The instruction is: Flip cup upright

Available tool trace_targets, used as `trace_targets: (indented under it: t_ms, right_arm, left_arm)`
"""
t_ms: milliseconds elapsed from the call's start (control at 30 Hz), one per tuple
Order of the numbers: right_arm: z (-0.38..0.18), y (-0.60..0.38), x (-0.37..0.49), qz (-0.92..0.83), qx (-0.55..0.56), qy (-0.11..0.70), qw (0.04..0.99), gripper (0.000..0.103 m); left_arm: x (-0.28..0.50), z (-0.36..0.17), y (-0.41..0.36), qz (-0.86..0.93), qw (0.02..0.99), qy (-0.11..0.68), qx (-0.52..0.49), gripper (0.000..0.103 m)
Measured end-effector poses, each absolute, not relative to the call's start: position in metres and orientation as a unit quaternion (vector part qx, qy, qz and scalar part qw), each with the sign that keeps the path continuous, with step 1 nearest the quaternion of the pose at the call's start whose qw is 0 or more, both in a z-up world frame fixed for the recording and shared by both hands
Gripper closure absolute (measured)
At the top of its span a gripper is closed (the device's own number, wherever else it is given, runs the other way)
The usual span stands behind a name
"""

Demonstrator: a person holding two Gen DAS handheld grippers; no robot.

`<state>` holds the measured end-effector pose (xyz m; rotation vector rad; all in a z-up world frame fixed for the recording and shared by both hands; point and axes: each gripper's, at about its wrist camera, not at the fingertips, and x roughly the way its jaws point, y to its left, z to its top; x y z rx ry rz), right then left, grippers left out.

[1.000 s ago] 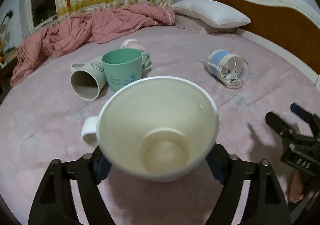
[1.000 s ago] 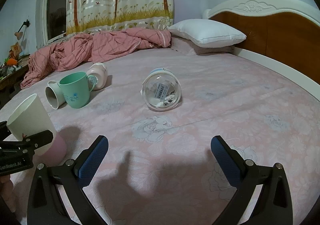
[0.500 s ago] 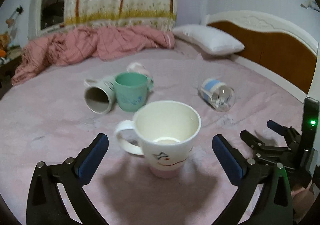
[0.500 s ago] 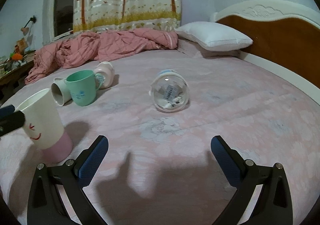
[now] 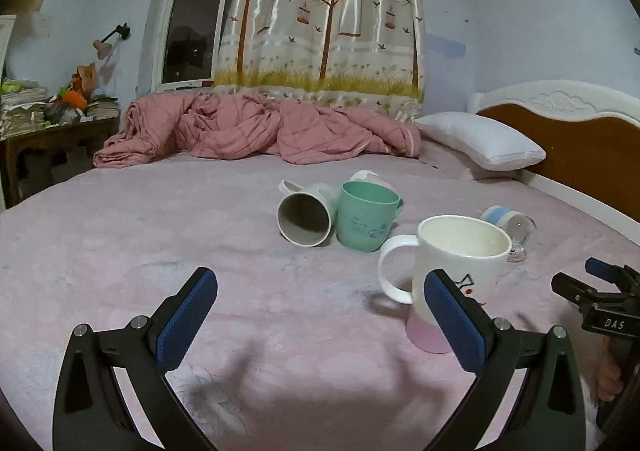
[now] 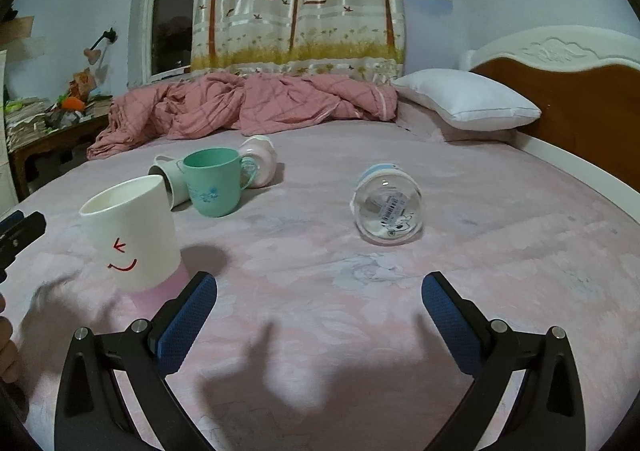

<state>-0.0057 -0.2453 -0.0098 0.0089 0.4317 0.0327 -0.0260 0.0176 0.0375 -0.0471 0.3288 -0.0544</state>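
Observation:
A white mug with a pink base and a red smiley point(image 5: 460, 275) point(image 6: 134, 235) stands upright on the pink bedsheet. My left gripper point(image 5: 320, 315) is open and empty, drawn back to the left of the mug; its right finger overlaps the mug in the left wrist view. My right gripper point(image 6: 318, 315) is open and empty, low over the sheet to the right of the mug. A green cup point(image 5: 366, 217) point(image 6: 216, 181) stands upright. A grey-white mug point(image 5: 306, 213) point(image 6: 168, 181), a pink-white cup point(image 6: 260, 157) and a clear glass with a blue band point(image 6: 386, 205) point(image 5: 508, 223) lie on their sides.
A crumpled pink quilt point(image 5: 256, 131) lies across the far side of the bed. A white pillow point(image 5: 480, 141) rests by the wooden headboard point(image 5: 580, 147) on the right. A cluttered wooden desk point(image 5: 48, 131) stands at the left.
My left gripper set the white mug upright on the sheet, opened, and drew back to the left. My right gripper stayed open and barely moved.

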Motion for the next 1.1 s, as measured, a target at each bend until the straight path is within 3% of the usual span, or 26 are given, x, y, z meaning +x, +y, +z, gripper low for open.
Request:
trace_targets:
  t_ms: [500,1100]
  right_arm:
    - [-0.014,-0.222,-0.002,0.024,-0.051,0.221,0.974,0.0]
    - [-0.015,-0.225,0.0,0.023,-0.047,0.227,0.972,0.0]
  left_arm:
    - [-0.031,0.021,-0.009,-0.015,0.987,0.148,0.053,0.0]
    - [-0.029,0.02,-0.007,-0.011,0.986,0.159,0.055,0.0]
